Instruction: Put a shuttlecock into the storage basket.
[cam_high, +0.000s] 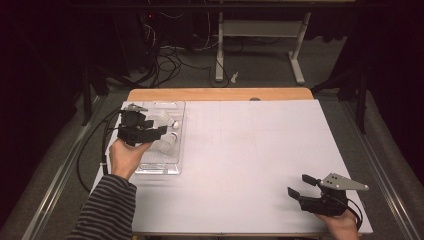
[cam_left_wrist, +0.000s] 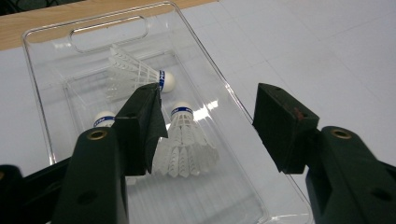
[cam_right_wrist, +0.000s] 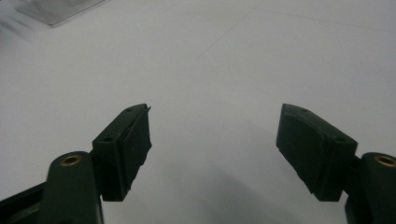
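White-covered tabletop (cam_high: 250, 160); left gripper (cam_left_wrist: 208, 119) wide open above clear tray (cam_left_wrist: 46, 140), nearest shuttlecock (cam_left_wrist: 187, 142) just ahead, likely lining up; right gripper (cam_right_wrist: 215, 135) wide, empty, parked well apart.

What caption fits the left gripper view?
Open left gripper poised over three shuttlecocks lying in a clear tray.

Glossy clear plastic tray (cam_left_wrist: 233, 100); white feathered shuttlecocks (cam_left_wrist: 187, 142); matt white paper over the wooden bench (cam_high: 220, 94).

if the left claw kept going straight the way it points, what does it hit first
Most likely the shuttlecock lying nearest in the clear plastic tray. The left claw is open above it, though depth is hard to judge, so it might meet the tray floor instead.
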